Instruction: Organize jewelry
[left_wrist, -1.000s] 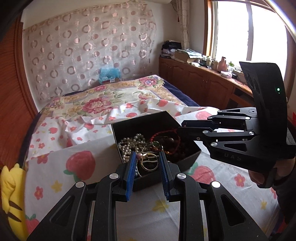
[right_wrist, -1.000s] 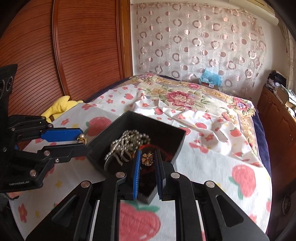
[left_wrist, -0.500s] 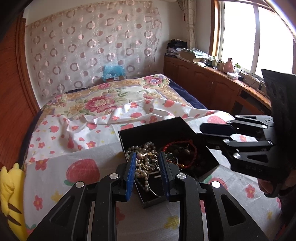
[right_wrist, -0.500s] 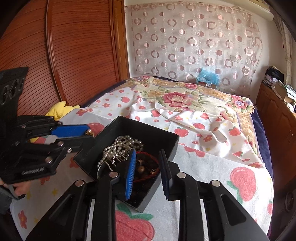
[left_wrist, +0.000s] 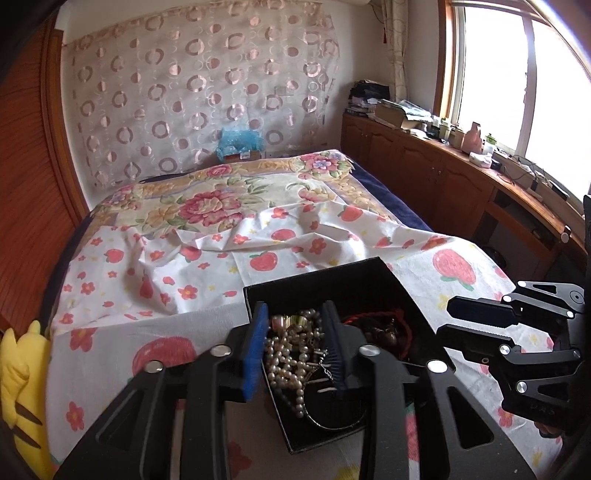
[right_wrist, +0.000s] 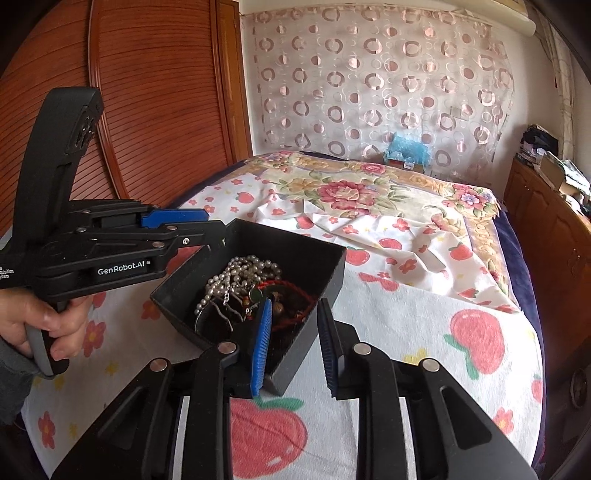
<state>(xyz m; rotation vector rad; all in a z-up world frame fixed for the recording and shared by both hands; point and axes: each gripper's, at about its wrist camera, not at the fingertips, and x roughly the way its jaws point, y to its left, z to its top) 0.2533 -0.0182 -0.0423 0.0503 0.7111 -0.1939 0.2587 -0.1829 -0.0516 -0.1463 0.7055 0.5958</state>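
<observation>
A black box (left_wrist: 373, 280) of tangled jewelry sits on a strawberry-print sheet (left_wrist: 155, 273) spread over a bed, with both handheld grippers angled down at it, apparently so each can reach into the pile. The left gripper (left_wrist: 295, 345) hangs over the box's near-left part, its blue pads spreading wider with a pearl necklace (left_wrist: 284, 354) lying loose between them, pressed by neither pad. The right gripper (right_wrist: 293, 341) straddles the box's near corner, jaws apart and empty, one pad inside the wall and one outside; whether that is meant to steady the box cannot be told. A red cord bracelet (right_wrist: 295, 295) and dark beads lie beside the pearls. The heap is too knotted to count pieces, the box floor is in shadow, and only the hand (right_wrist: 40, 325) on the left gripper's handle shows.
</observation>
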